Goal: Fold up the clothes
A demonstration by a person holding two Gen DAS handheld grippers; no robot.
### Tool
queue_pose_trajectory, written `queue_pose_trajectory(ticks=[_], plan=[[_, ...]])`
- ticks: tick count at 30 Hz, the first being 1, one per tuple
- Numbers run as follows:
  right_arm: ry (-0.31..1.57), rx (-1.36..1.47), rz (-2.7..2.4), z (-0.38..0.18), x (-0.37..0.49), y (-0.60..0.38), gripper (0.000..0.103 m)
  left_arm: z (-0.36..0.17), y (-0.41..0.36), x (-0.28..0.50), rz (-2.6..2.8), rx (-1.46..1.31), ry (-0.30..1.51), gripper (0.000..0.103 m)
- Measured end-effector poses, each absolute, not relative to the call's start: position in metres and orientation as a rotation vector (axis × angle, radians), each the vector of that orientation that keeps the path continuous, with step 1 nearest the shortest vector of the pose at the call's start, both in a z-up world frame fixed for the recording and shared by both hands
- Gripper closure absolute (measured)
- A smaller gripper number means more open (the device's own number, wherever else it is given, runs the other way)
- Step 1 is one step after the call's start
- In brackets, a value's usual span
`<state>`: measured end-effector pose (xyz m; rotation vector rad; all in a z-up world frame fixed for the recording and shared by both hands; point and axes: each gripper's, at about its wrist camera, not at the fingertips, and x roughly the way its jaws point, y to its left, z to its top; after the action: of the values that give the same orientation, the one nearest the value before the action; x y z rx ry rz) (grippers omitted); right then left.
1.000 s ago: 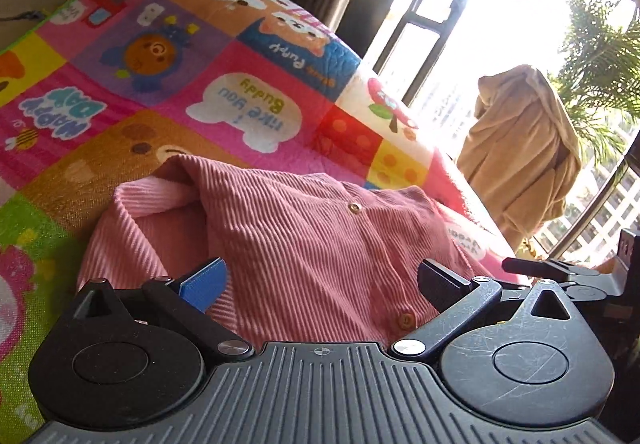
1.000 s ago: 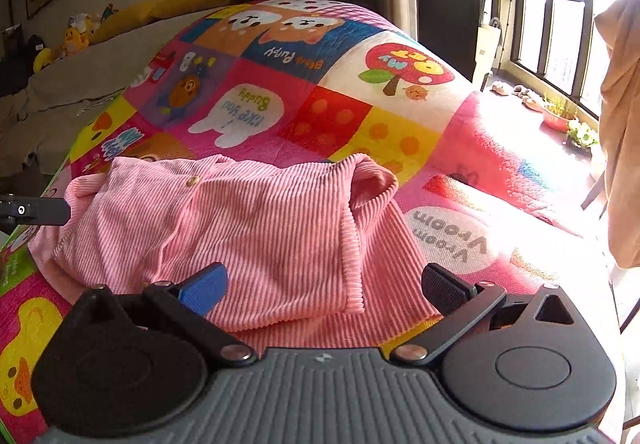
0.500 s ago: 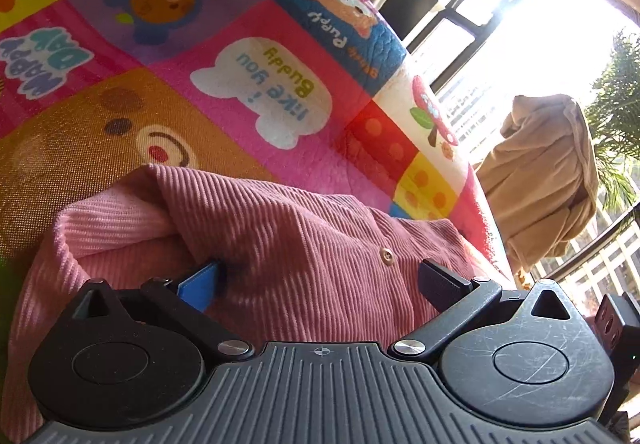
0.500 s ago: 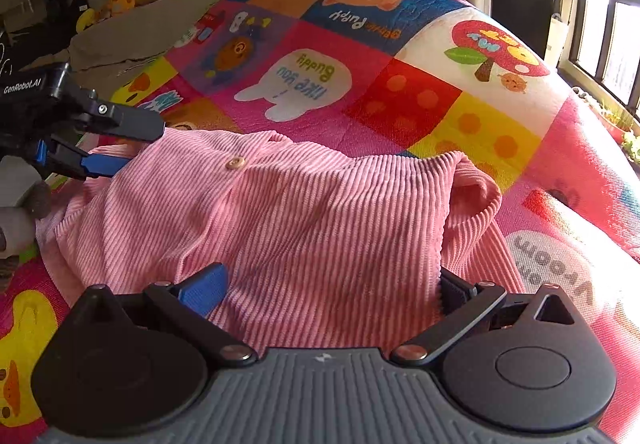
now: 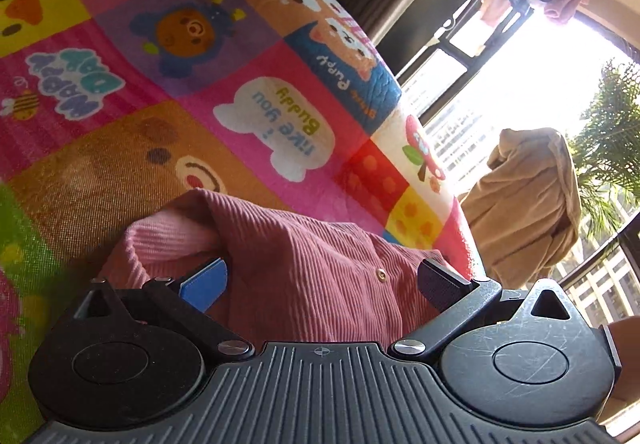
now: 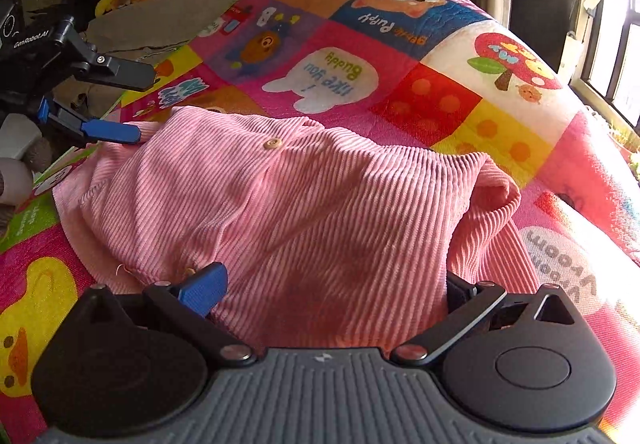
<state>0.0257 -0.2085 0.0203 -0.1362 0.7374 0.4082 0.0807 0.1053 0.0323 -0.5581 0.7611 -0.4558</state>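
On the patchwork quilt, pink corduroy shirt between both spread-apart claws, left claw and right claw.

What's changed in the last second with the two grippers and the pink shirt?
Both hand-held grippers moved in on the pink corduroy shirt. The right hand-held gripper now has fabric bunched between its open fingers; the left hand-held gripper has reached the shirt's far edge, also open. Neither has closed on the fabric. The shirt stays folded over on the cartoon play mat, roughly where it was.
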Motion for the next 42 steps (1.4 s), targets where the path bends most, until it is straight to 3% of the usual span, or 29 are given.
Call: queue_pose_trajectory(ticks=[9,13,20,25,29,35,42], plan=[[0.737,-0.042,0.373,0.023,0.037,-0.222,0.0,0.016,0.074,0.112,-0.449,-0.534,0.783,0.0],[0.74,-0.007,0.394,0.026,0.039,-0.218,0.0,0.043,0.082,0.1,-0.552,-0.63,0.684,0.0],[0.689,-0.089,0.456,0.034,0.022,-0.199,0.0,0.094,0.092,0.058,-0.642,-0.535,0.523,0.0],[0.721,-0.175,0.312,0.024,0.017,-0.215,0.0,0.071,0.094,0.046,-0.449,-0.345,0.628,0.0],[0.747,-0.142,0.228,0.018,0.014,-0.238,0.0,0.036,0.101,0.055,-0.416,-0.389,0.762,0.0],[0.668,-0.278,0.139,0.026,0.001,-0.233,0.0,0.02,0.097,0.077,-0.413,-0.451,0.783,0.0],[0.589,-0.056,0.207,0.053,0.005,-0.259,0.0,0.011,0.089,0.12,-0.422,-0.511,0.771,0.0]])
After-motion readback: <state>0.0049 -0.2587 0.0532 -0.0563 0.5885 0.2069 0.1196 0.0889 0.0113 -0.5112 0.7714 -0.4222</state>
